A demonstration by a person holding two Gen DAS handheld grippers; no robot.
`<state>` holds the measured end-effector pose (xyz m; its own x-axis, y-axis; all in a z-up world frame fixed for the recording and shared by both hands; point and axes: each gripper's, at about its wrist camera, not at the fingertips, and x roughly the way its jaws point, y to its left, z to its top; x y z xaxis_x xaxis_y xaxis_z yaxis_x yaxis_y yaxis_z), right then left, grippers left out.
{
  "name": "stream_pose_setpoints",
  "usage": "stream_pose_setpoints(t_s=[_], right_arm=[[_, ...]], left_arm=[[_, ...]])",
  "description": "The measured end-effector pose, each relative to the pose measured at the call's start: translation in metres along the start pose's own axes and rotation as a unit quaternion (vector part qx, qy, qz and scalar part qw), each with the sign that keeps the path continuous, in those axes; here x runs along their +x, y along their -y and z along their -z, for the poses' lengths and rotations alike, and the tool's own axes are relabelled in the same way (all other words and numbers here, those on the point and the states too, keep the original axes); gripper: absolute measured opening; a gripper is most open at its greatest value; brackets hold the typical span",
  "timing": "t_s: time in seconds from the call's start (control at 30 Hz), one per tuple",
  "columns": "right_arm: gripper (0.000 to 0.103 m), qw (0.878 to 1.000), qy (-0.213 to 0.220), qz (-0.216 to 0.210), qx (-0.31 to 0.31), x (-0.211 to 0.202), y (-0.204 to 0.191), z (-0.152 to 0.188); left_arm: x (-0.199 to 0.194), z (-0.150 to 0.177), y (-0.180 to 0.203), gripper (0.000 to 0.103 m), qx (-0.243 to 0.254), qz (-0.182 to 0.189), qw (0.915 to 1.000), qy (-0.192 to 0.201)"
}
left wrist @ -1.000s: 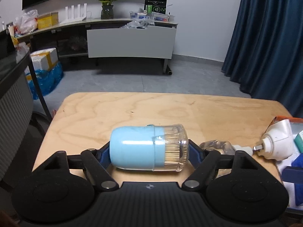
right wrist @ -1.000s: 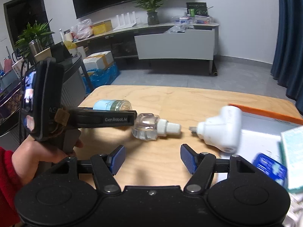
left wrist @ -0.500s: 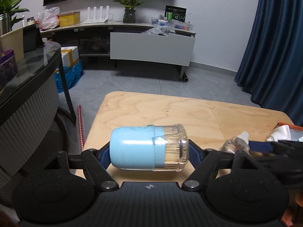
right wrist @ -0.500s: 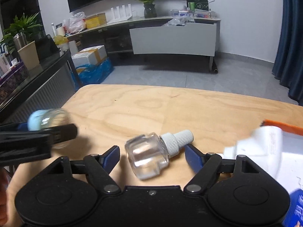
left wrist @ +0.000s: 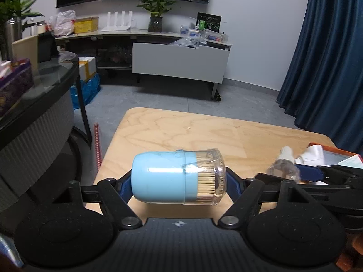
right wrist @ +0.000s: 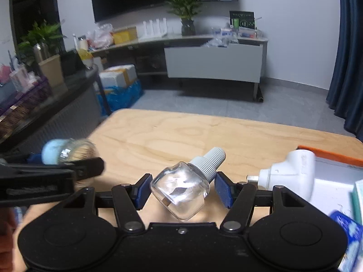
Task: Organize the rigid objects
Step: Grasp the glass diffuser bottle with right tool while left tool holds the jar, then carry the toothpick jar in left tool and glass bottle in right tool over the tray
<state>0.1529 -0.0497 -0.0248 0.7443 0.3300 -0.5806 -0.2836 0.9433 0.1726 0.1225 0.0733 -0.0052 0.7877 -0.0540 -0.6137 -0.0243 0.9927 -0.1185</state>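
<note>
Gripping the toothpick jar (left wrist: 179,178) crosswise, my left hand-held gripper (left wrist: 179,181) sits in the lower centre of the left wrist view. The jar lies on its side between the blue pads, pale blue body to the left, clear cap with the toothpick ends to the right. I hold it by its two ends, so the round wall cannot roll out. It appears lifted clear of the table (left wrist: 204,133), whose bare wood fills the middle of the frame. At the right edge my right hand-held gripper (left wrist: 313,174) reaches in, with the clear glass bottle (left wrist: 282,170) at its tip. Behind it, a white plastic fitting (left wrist: 313,153) lies against the orange-rimmed tray (left wrist: 329,149).

From the right wrist view, the glass bottle (right wrist: 181,188) sits in the lower centre, tilted, its ribbed white cap pointing up and to the right. The left pad touches the glass. The right pad (right wrist: 223,189) stands just beside the shoulder, and I cannot tell whether it presses. So the jaws are narrowed around the bottle, but a firm grip is uncertain. Tilted like this, the smooth glass could pivot or slip if I lift too soon; I judge squeezing fully comes first. The white fitting (right wrist: 288,172) rests at the right, by the tray's near edge (right wrist: 331,153), with a blue packet (right wrist: 347,229) in the lower right corner. That tray looks the likely home for both things. My left hand-held gripper (right wrist: 68,170) shows blurred at the left edge, carrying the jar (right wrist: 68,150).
</note>
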Motion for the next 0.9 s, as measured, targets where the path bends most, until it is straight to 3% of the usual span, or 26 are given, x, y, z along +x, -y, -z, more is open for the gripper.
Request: stream_pose_setpoints(t_s=[0.37,0.9], right_arm=[[0.073,1.0,0.02,0.009,-0.012,-0.083,-0.014,0.016],[0.073,0.998,0.052,0.03,0.006,-0.174,-0.011,0.05]], left_arm=[[-0.057,0.017,0.016,0.079,0.003,-0.015,0.9999,0.0],[-0.111,0.039,0.04,0.079,0.011,0.006,0.9997,0.02]])
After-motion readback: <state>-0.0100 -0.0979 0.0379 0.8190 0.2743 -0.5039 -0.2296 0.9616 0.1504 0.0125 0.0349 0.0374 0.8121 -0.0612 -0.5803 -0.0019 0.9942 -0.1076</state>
